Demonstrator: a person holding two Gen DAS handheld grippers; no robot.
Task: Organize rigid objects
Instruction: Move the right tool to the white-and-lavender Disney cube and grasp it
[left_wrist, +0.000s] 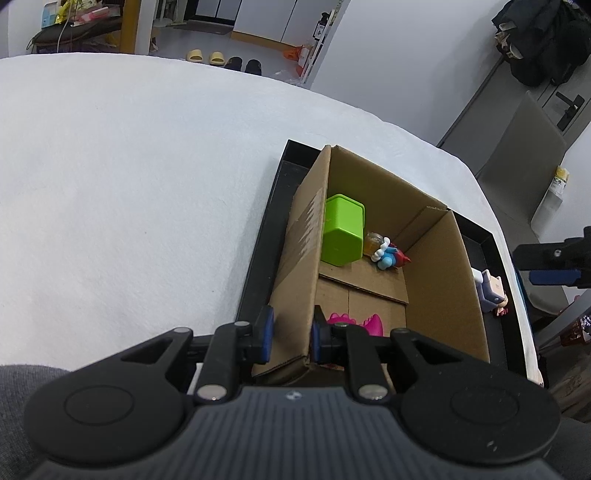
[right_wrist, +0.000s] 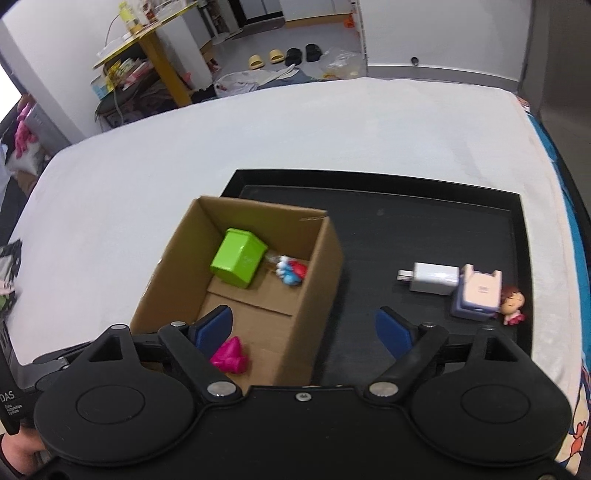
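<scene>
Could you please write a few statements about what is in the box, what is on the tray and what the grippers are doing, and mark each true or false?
1. The left gripper is clamped on a wall of the cardboard box. True.
2. The right gripper is shut on the pink toy. False: its jaws stand wide apart with nothing pressed between them; the pink toy lies on the box floor.
3. The green container lies inside the box. True.
4. The white charger is in the box. False: it lies on the black tray, outside the box.
5. The small doll figure lies on the tray beside the pale blue-and-white object. True.
</scene>
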